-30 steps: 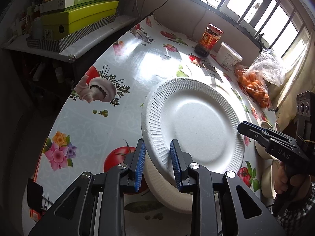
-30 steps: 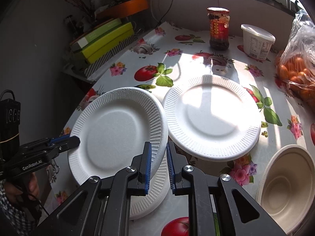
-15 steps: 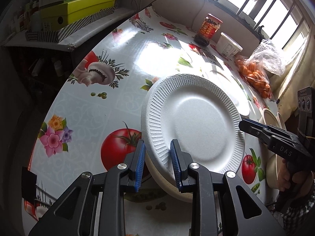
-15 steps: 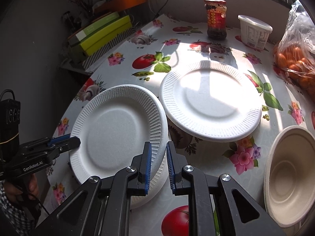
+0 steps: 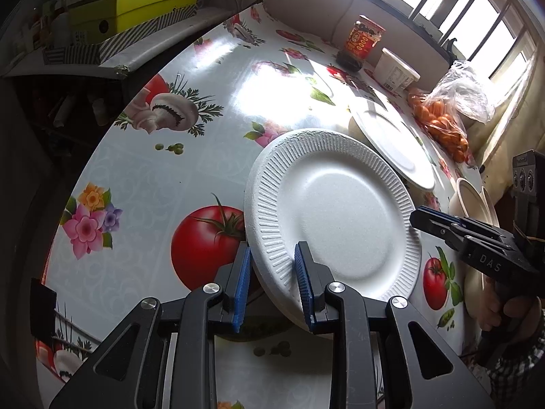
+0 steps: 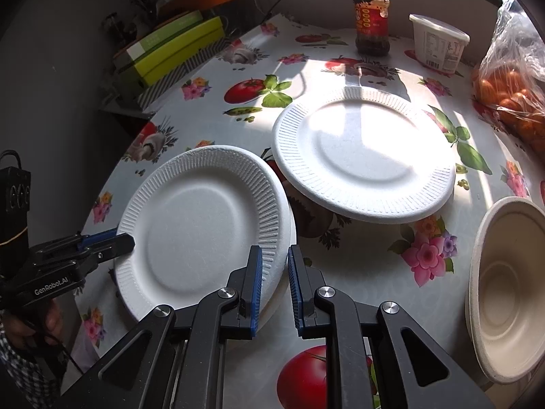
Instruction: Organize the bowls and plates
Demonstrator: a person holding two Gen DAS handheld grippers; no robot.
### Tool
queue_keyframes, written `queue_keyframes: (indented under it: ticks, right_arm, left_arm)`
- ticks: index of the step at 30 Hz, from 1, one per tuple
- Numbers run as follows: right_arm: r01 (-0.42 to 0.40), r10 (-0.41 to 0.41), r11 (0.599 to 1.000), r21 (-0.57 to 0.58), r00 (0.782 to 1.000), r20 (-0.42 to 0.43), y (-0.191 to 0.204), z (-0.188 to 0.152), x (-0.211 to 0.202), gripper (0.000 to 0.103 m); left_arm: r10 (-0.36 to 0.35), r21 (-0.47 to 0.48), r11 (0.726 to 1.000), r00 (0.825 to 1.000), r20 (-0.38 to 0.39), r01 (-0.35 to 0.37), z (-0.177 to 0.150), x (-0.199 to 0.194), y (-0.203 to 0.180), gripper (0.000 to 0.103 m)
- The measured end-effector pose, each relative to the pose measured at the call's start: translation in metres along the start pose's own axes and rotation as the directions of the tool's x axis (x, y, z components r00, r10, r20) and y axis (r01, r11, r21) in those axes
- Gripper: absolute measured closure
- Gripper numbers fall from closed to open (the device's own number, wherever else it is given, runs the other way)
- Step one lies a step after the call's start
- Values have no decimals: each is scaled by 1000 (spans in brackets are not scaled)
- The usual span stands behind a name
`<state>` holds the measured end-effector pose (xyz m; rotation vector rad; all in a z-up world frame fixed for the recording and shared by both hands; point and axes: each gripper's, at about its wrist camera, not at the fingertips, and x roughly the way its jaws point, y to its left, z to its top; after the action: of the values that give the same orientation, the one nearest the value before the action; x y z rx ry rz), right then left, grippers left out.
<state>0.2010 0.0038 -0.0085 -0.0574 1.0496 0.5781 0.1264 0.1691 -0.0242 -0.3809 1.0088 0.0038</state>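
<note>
Table (image 5: 143, 184) with a fruit-and-flower oilcloth fills both views, cluttered at the far end. Near plate (image 5: 333, 218), white ribbed paper, is the thing in hand: it sits tilted, directly ahead of the left jaws and ahead-left of the right jaws, and appears lifted off the cloth. A second white rim (image 6: 272, 306) peeks out beneath it, just under the right jaws; plate or bowl, cannot tell. Far plate (image 6: 364, 156), same kind, lies beyond the right jaws, just beside the near plate's far edge, edges looking close but apart. Beige bowl (image 6: 504, 289) lies well off to the right of the right jaws, untouched. Left gripper (image 5: 272, 255): jaws narrow, one pad under the near rim and one on top, pinching the near plate. Right gripper (image 6: 274, 255): jaws almost together, clamped on the same plate's opposite rim. Step, as a judgement: a two-handed carry of one plate, stacking not yet done. The next move likely calls for both hands to travel together and keep the plate level. It has to clear the far plate's rim, centre over it, and only then should both pinches let go.
</note>
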Motion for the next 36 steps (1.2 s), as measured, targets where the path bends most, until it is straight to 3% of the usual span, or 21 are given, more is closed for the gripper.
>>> queue_keyframes:
  ticks: [25,36]
  right_arm:
    - [11,-12,1000,28,1000,7,-6,-9,-3,87]
    - [40,-41,999,26,998,53,-6,-11,-23,78]
  left_arm:
    - [-7,8,1000,1000,-10,7,-4,2,-1,76]
    - [9,28,1000,1000,10,-9,-1,-11,-1,76]
